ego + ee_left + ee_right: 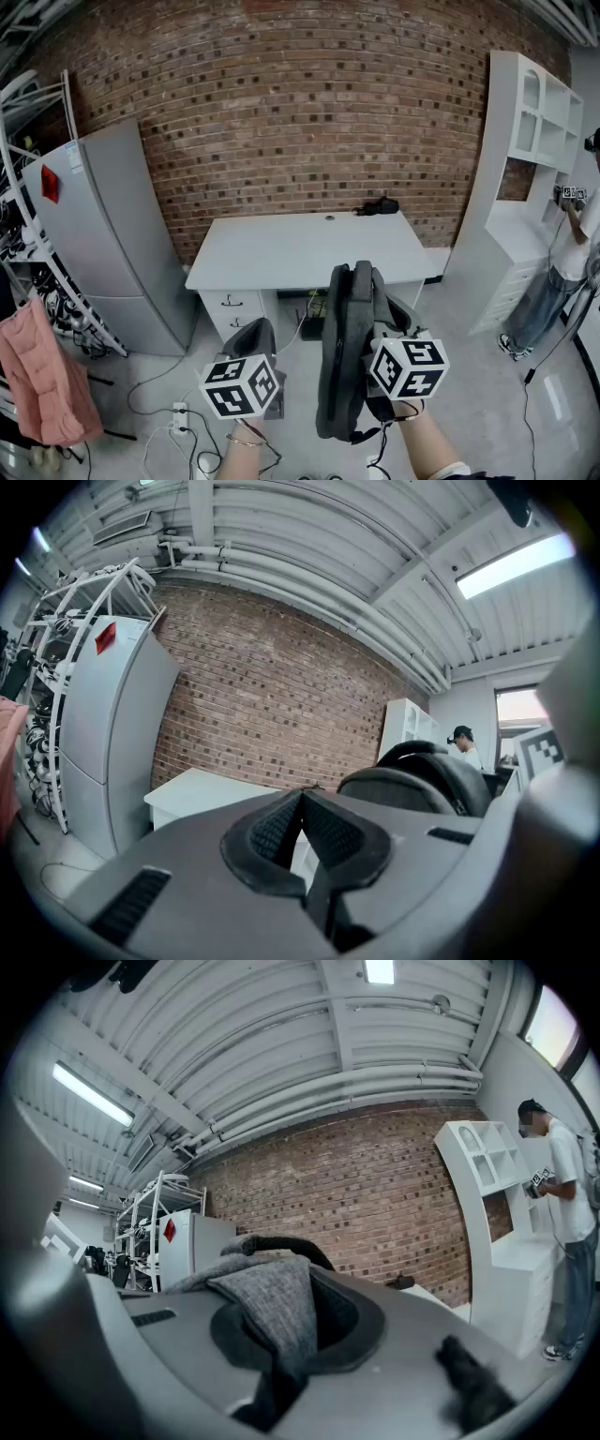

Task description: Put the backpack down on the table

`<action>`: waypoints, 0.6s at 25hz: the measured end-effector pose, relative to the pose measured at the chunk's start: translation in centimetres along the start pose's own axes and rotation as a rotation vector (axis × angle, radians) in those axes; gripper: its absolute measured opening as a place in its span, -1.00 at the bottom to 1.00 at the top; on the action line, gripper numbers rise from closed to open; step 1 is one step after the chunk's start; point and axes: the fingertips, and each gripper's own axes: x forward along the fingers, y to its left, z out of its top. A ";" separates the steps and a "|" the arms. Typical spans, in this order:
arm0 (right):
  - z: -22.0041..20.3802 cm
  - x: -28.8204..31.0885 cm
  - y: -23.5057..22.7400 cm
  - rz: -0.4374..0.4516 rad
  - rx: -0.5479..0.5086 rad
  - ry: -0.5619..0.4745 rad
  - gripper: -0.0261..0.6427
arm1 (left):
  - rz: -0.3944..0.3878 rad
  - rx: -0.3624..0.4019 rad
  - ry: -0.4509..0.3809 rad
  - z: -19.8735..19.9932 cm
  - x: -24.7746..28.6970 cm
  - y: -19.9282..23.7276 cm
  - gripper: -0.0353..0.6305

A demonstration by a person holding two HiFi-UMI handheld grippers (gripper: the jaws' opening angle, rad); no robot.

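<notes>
A dark grey backpack (347, 356) hangs upright in the air in front of the white table (300, 248), above the floor and short of the table's front edge. My right gripper (281, 1330) is shut on a grey fabric strap (272, 1307) at the backpack's top, and its marker cube (408, 366) shows at the bag's right side. My left gripper (302, 841) is shut with nothing between its pads, held level to the left of the bag, its marker cube (241, 384) beside it. In the left gripper view the backpack (422, 780) appears at the right.
A small black object (380, 206) lies at the table's back right corner. Left of the table stands a grey fridge (103, 234), a wire rack and a pink cloth (42, 375). A white shelf unit (525, 169) and a person (562, 272) are at the right. Cables (178, 412) lie on the floor.
</notes>
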 end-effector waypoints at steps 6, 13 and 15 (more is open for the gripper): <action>-1.9 0.6 0.0 -0.034 -0.019 0.074 -0.79 | -0.020 -0.018 0.006 0.0 0.6 0.8 -0.86; -2.3 0.6 0.2 -0.061 -0.013 0.086 -0.79 | -0.057 -0.028 0.023 -0.3 1.0 1.7 -0.86; -2.2 0.4 -0.1 -0.078 0.002 0.076 -0.79 | -0.056 -0.022 0.026 -0.5 0.8 2.3 -0.86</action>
